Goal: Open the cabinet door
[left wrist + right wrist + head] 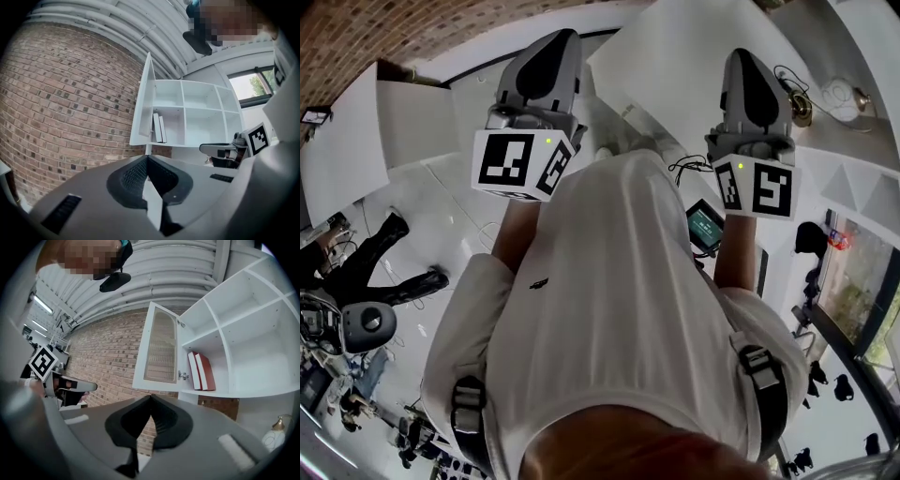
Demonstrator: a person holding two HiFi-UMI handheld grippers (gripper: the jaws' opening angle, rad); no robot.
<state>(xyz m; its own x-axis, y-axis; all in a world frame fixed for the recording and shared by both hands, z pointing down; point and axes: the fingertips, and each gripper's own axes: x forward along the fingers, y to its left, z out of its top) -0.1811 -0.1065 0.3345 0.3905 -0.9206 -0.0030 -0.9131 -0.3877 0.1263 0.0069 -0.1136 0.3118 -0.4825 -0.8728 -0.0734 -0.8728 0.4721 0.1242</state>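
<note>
The white cabinet hangs on a brick wall, with its leftmost door swung wide open, edge-on in the left gripper view. In the right gripper view that door shows a ribbed glass panel, and two red books stand in the compartment behind it. My left gripper is shut and empty, well short of the cabinet. My right gripper is shut too, with nothing in it. In the head view both grippers, left and right, are held out level in front of a white shirt.
The brick wall runs left of the cabinet. A window lies to its right. A pale bottle with a gold top stands below the shelves. A small screen device with cables and a person in black are nearby.
</note>
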